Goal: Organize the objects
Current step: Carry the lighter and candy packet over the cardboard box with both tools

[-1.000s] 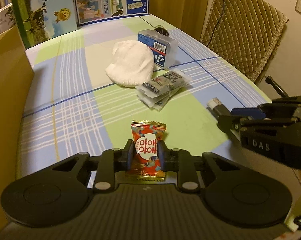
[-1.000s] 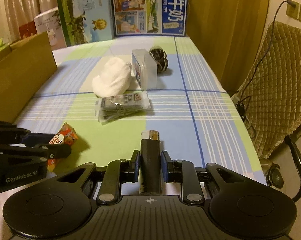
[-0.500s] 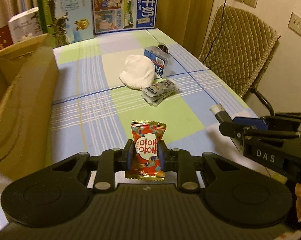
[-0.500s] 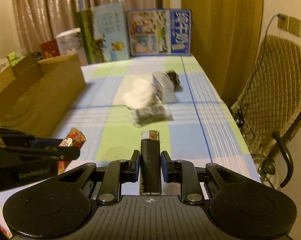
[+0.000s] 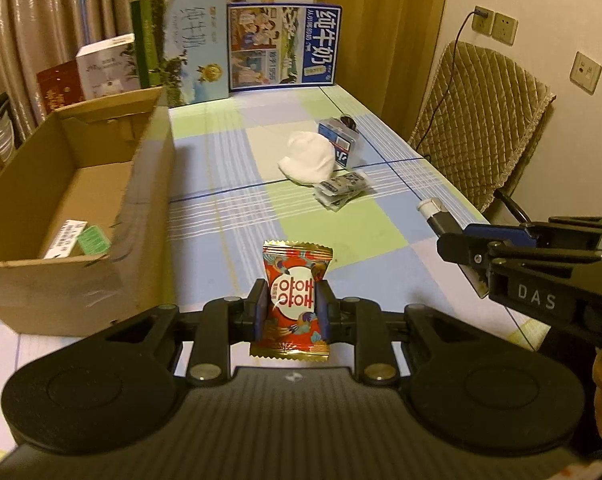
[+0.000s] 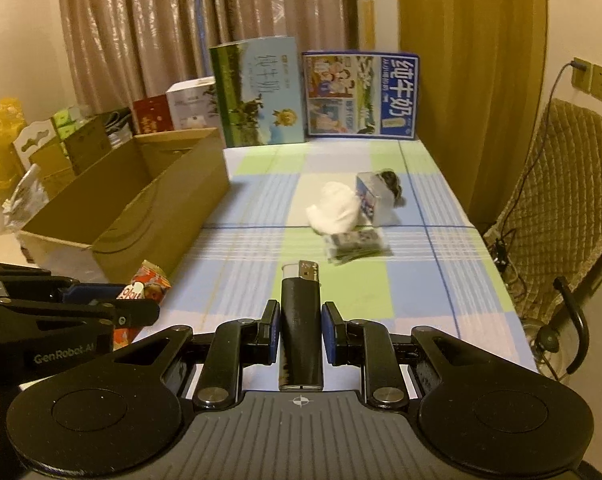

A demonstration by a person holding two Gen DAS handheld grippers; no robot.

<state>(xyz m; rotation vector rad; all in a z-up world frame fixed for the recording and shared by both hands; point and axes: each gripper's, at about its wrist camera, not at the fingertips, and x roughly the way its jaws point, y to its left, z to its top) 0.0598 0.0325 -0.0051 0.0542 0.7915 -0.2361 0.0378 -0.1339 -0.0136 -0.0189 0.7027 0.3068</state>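
Observation:
My left gripper [image 5: 291, 308] is shut on a red candy packet [image 5: 295, 280] and holds it above the checked tablecloth, right of an open cardboard box [image 5: 73, 208]. My right gripper [image 6: 299, 332] is shut on a black lighter [image 6: 299, 320], also held above the table. The lighter's tip shows in the left wrist view [image 5: 435, 210]. The candy packet shows at lower left in the right wrist view [image 6: 145, 288]. On the table ahead lie a white cloth bundle [image 5: 307, 156], a small blue box [image 5: 339, 140] and a stack of sachets [image 5: 341, 188].
The cardboard box [image 6: 129, 204] holds a small green-and-white carton [image 5: 77, 238]. Milk cartons [image 5: 237, 52] stand along the table's far edge. A padded chair [image 5: 481, 120] stands at the right. More boxes are stacked at the far left [image 6: 61, 136].
Both grippers have risen and drawn back from the table with their loads. The cardboard box has come into view at the left.

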